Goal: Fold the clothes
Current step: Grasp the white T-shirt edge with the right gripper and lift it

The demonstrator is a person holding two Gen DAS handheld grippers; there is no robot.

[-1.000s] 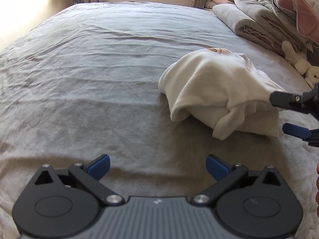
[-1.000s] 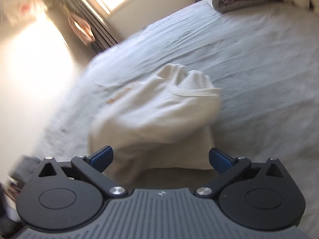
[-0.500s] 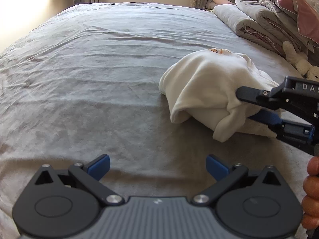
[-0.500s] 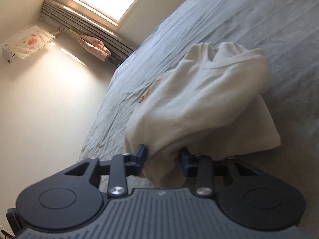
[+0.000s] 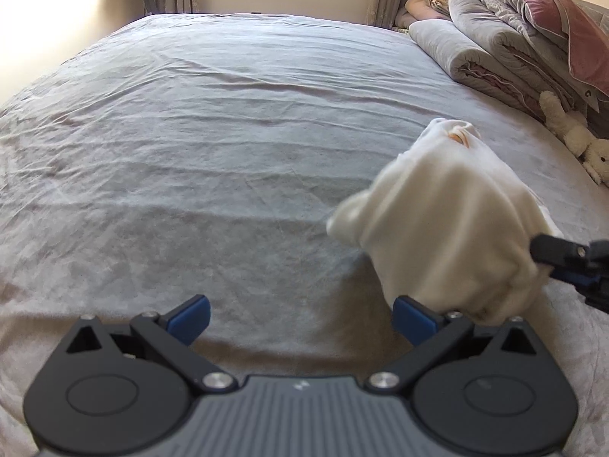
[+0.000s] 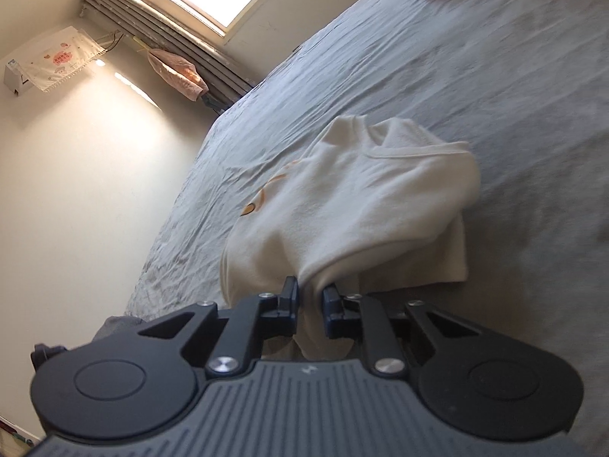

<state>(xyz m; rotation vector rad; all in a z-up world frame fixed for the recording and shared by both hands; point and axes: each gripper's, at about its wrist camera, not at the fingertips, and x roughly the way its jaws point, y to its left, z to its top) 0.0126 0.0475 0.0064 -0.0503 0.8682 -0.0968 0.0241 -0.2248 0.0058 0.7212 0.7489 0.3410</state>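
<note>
I count one cream garment (image 5: 449, 228) on one grey bed (image 5: 209, 144). I hold two grippers: my left gripper (image 5: 300, 318) and my right gripper (image 6: 310, 306). Upper right: one plush toy (image 5: 574, 139), one stack of folded quilts (image 5: 506, 38).

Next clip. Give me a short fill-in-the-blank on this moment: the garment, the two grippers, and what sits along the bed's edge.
1. The right gripper has just been closing its jaws and now pinches a fold of the ____ sweatshirt.
2. The left gripper has its jaws ____, with nothing between them.
3. The sweatshirt rests on a ____ bedsheet.
4. Beside the folded quilts lies a plush ____.

Missing words: cream; open; grey; toy
</note>
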